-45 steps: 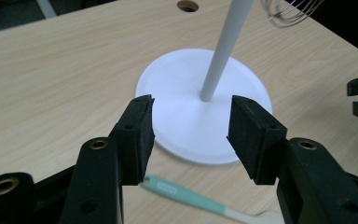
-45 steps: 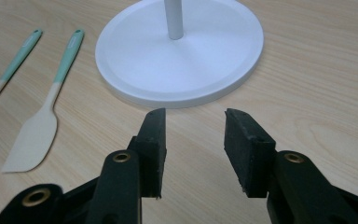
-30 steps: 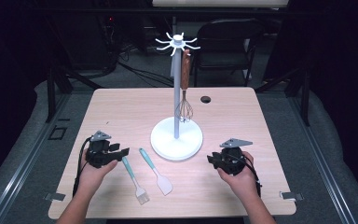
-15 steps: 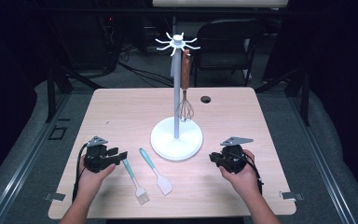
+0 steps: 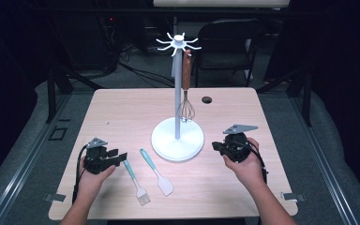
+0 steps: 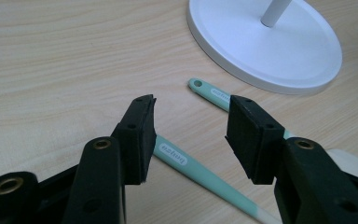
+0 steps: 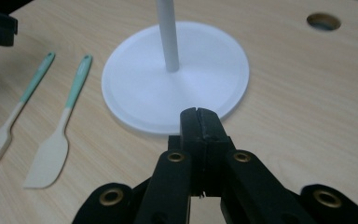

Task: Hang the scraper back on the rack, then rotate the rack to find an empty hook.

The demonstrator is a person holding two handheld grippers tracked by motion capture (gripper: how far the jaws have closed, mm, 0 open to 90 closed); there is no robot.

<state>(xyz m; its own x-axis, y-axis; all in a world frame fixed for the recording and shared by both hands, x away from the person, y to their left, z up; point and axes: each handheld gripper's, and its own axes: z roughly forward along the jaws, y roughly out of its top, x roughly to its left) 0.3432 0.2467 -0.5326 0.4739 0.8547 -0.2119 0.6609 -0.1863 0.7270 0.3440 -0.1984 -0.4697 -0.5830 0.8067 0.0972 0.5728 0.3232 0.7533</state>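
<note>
The basting brush (image 5: 135,176), flat near the worktop's (image 5: 122,108) front edge, has its mint handle between the left hand-held gripper's (image 6: 191,128) released jaws, which could skid it into the neighbouring spatula (image 5: 156,171) if clenched off-centre.

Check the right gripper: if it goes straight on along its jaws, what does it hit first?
Most likely the white stand base. The right gripper, jaws shut on nothing, points at the base's near rim, with bare table between them. Height above the table is unclear, so it could ride over the rim toward the pole.
</note>
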